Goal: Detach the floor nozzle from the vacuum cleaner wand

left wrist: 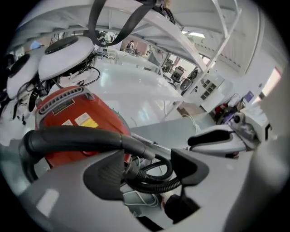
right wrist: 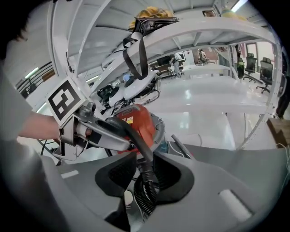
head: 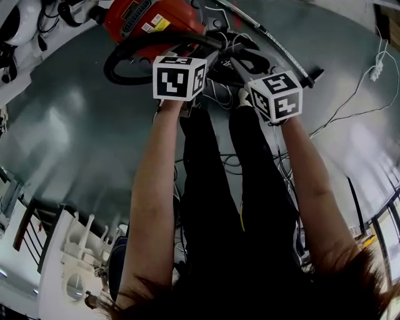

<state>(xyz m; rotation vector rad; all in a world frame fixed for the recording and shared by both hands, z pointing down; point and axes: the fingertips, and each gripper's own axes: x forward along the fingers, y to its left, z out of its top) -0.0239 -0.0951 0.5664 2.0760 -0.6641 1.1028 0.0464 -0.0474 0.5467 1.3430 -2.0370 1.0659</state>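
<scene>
One hose: left tool open astride it, right tool clamped on; wand slants away beyond, nearer the right.

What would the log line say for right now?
left gripper: open, hose between jaws | right gripper: shut on hose | red vacuum cleaner: on floor

Glossy red plastic vacuum body, ribbed matt black hose, smooth floor.

floor: grey, glossy | white beams overhead | ceiling lights
</scene>
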